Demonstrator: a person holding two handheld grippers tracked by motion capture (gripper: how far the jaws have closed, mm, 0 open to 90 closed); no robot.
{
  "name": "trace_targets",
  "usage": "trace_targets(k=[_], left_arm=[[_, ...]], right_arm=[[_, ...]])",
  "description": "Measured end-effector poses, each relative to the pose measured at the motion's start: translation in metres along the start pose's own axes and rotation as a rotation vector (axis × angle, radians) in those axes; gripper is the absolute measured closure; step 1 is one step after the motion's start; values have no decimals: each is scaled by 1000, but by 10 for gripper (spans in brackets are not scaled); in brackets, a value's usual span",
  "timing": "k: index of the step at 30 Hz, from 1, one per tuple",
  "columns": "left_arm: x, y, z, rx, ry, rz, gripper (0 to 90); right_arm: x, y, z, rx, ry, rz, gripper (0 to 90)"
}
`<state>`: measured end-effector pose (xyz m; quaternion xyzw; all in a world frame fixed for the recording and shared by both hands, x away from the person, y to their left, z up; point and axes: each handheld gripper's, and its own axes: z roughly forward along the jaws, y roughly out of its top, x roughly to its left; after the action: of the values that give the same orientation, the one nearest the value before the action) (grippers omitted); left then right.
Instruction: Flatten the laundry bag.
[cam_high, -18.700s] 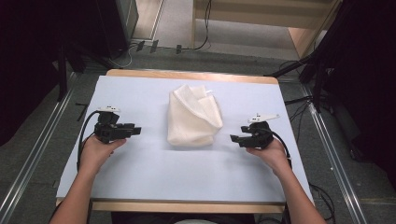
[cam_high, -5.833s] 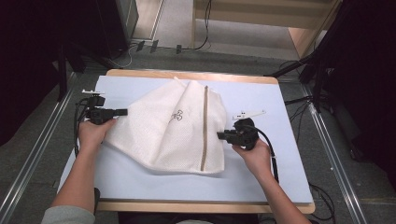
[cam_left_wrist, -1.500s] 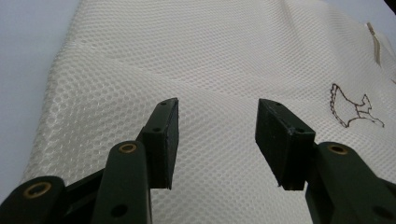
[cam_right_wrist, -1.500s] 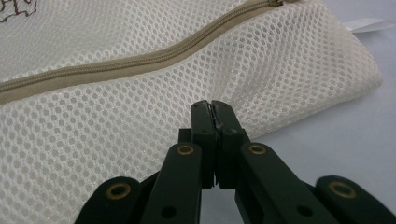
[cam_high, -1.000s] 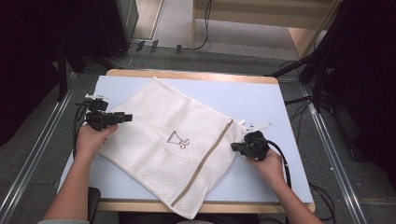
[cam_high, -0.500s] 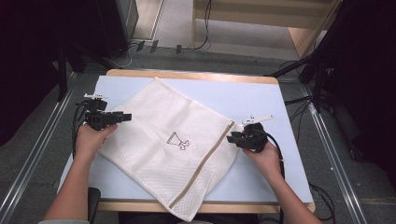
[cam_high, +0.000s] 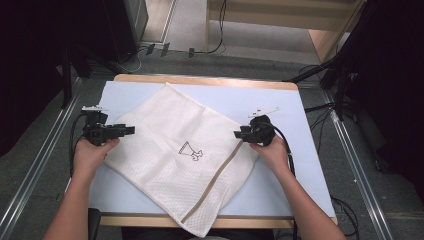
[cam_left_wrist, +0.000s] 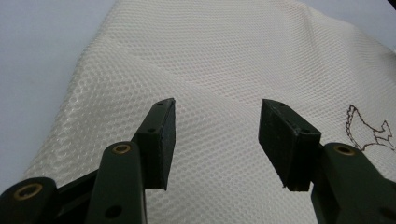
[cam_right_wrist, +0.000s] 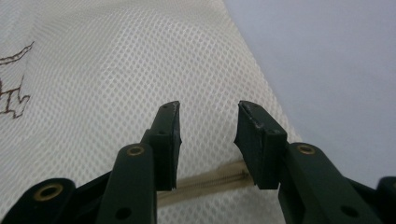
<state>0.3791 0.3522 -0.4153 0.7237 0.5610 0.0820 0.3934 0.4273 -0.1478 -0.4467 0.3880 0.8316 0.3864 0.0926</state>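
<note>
A white mesh bag (cam_high: 165, 135) lies spread flat on the pale blue table top (cam_high: 300, 175), with a tan zipper (cam_high: 215, 175) and a small stitched bird (cam_high: 191, 151). My left gripper (cam_high: 130, 130) is at the bag's left edge. Its jaws are open over the mesh (cam_left_wrist: 219, 56) and have just been opening a little, left gripper (cam_left_wrist: 217, 135) with nothing pinched. My right gripper (cam_high: 238, 134) is at the bag's right corner by the zipper's far end. The right gripper (cam_right_wrist: 208, 135) has just been opening and stands open above mesh and zipper (cam_right_wrist: 205, 183).
The bag's near corner (cam_high: 200, 227) hangs over the table's front edge. Bare table top lies to the right of the bag and along the far edge (cam_high: 235, 95). Metal rails (cam_high: 30, 190) and cables (cam_high: 310, 70) run on the floor around the table.
My right hand has moved away from the person and slightly left along the bag's right edge, to the zipper's far end. The left hand and the bag have stayed put.
</note>
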Motion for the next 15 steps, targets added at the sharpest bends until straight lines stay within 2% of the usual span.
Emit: trace_targets(k=[2,10,15], left_arm=[[0,-2,-3,0,5,-2,473],[3,-10,-11,-5,18,-12,474],[8,-14,-16,-6,26,-26,476]], right_arm=[[-2,4,4,-9,-4,-10,606],[-11,23,21,-1,3,10,598],[-14,33,35,6,4,22,546]])
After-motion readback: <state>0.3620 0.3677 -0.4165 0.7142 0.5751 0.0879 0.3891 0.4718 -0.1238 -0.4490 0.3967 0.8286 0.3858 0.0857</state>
